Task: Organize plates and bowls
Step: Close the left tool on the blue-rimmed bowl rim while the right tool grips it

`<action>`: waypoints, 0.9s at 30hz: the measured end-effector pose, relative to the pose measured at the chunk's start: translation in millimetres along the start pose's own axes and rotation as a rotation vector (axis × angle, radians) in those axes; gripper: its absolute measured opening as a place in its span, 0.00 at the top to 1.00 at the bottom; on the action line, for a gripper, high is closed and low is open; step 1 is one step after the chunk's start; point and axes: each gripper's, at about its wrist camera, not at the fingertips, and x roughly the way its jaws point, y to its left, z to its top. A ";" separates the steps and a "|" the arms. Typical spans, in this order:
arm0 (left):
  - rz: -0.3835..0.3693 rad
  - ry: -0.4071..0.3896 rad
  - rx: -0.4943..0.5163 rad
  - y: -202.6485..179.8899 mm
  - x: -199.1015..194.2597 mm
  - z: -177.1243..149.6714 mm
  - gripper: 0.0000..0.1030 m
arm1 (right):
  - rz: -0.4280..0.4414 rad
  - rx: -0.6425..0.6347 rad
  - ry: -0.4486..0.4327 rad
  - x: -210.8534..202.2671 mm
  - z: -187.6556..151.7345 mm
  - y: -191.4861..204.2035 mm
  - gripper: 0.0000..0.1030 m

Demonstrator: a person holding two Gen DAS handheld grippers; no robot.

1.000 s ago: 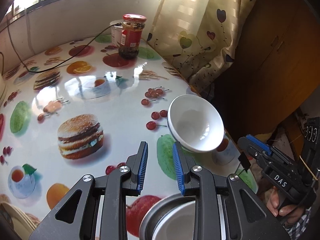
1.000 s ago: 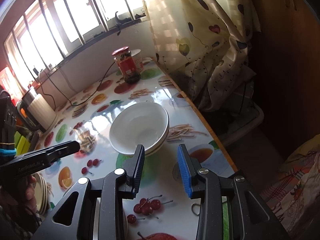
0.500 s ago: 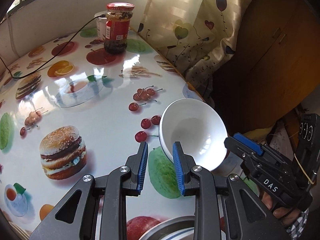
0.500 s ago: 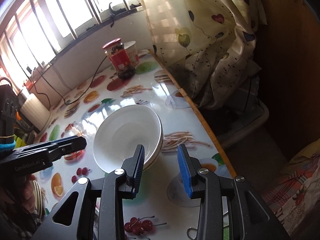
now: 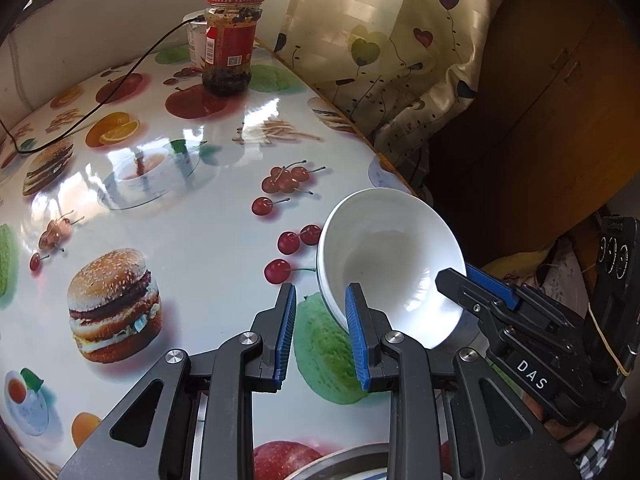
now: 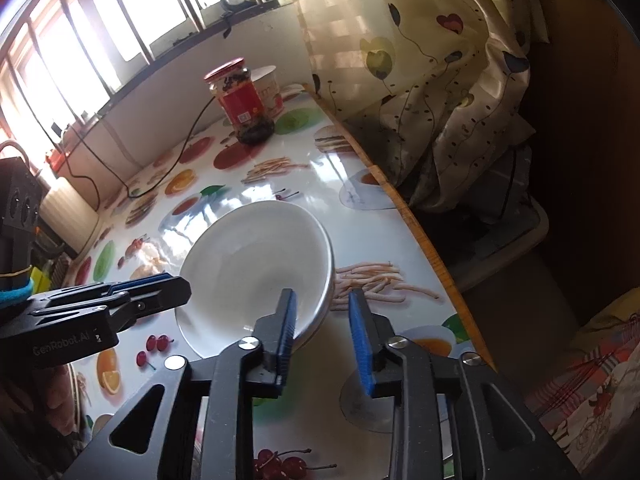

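Note:
A stack of two white bowls point(image 5: 394, 268) sits on the fruit-print table near its right edge; it also shows in the right wrist view point(image 6: 260, 276). My left gripper point(image 5: 322, 336) is open, with its right finger at the stack's near-left rim and the left finger outside. My right gripper point(image 6: 324, 336) is open, with its left finger over the near rim of the bowls and its right finger outside. Each gripper shows in the other's view, the right one point(image 5: 480, 292) at the bowls' right rim and the left one point(image 6: 120, 300) at their left rim.
A red-lidded jar point(image 5: 230, 44) and a white cup point(image 6: 270, 88) stand at the far end, with a black cable point(image 5: 100, 108) across the table. A metal dish rim point(image 5: 340, 464) shows at the bottom. The table edge point(image 6: 404, 208) runs along a curtain point(image 6: 420, 60).
Both grippers have moved forward to the bowl stack. The bowls now lie right at the fingertips of each gripper. The jaws stay open.

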 end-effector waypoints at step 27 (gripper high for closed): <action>0.014 -0.010 0.025 -6.3 2.8 -0.9 0.86 | 0.008 0.003 -0.002 2.7 0.5 2.2 0.82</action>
